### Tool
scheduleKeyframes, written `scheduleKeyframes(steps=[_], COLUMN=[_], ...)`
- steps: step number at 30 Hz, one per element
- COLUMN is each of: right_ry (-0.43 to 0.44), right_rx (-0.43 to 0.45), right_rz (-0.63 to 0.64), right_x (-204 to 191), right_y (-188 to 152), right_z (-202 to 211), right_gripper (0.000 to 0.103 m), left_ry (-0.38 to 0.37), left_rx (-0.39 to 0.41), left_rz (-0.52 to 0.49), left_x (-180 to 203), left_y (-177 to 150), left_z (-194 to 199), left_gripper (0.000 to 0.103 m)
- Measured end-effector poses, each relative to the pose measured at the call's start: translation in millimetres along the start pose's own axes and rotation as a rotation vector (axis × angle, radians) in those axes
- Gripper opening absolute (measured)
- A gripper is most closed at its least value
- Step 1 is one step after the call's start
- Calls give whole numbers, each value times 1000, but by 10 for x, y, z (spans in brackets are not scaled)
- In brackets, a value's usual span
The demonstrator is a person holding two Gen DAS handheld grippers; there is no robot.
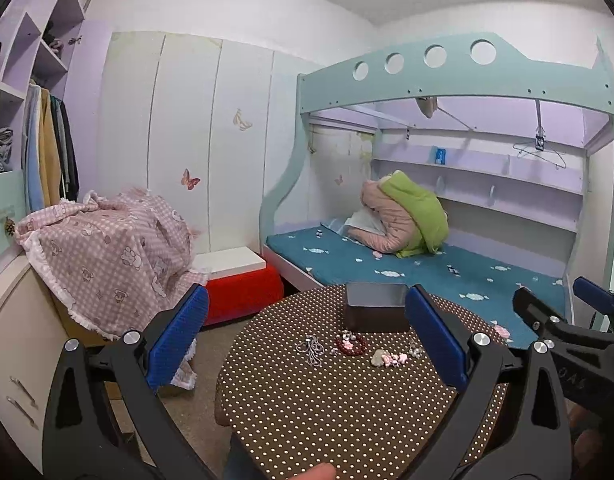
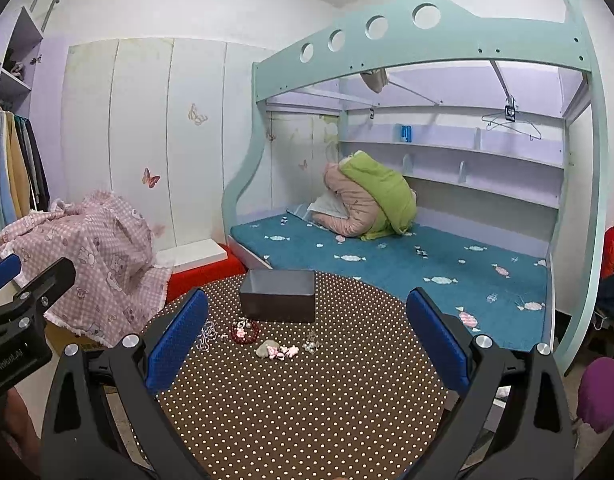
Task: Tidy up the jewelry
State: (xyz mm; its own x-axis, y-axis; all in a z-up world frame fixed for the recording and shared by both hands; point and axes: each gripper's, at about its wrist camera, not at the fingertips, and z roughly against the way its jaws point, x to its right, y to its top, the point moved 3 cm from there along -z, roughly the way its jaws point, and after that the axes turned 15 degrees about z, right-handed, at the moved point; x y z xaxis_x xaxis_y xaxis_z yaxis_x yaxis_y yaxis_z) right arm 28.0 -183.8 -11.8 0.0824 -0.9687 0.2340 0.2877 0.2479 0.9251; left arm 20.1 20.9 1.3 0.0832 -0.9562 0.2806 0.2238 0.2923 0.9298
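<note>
A round table with a brown polka-dot cloth [image 1: 327, 408] [image 2: 307, 408] holds a dark open box [image 1: 375, 307] [image 2: 279, 295] at its far edge. In front of the box lie a silver chain [image 1: 313, 350] [image 2: 207, 334], a red bead bracelet [image 1: 351, 345] [image 2: 245, 330], a pink and white piece [image 1: 389, 358] [image 2: 277, 350] and a small pearl cluster [image 1: 415, 349] [image 2: 313, 344]. My left gripper [image 1: 307, 340] hangs open above the near side of the table, nothing between its blue pads. My right gripper [image 2: 307, 340] is open too, likewise short of the jewelry.
A teal bunk bed [image 2: 387, 264] with folded quilts [image 2: 371, 200] stands behind the table. A pink checked cloth [image 1: 107, 248] covers furniture at the left, beside a red stool [image 1: 243, 292] and white wardrobe doors [image 1: 187, 120]. A purple object [image 2: 599, 392] sits at the right.
</note>
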Motion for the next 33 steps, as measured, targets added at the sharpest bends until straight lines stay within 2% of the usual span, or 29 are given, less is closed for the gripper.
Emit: scheduleKeyframes(steps=[17,28,33], right_ry=[10,27,25], right_rx=[34,42,0], right_rz=[37,45,34], right_x=[-96,-91,-2], right_y=[100,95,12], right_z=[-4,-108,-326], right_gripper=[96,96,96], left_ry=[6,6,57], left_rx=[18,3,-28], left_rz=[13,5,2], left_x=[-76,-102,-254], left_y=[108,31,-53], left_z=[0,-95,-349], left_gripper=[98,98,98])
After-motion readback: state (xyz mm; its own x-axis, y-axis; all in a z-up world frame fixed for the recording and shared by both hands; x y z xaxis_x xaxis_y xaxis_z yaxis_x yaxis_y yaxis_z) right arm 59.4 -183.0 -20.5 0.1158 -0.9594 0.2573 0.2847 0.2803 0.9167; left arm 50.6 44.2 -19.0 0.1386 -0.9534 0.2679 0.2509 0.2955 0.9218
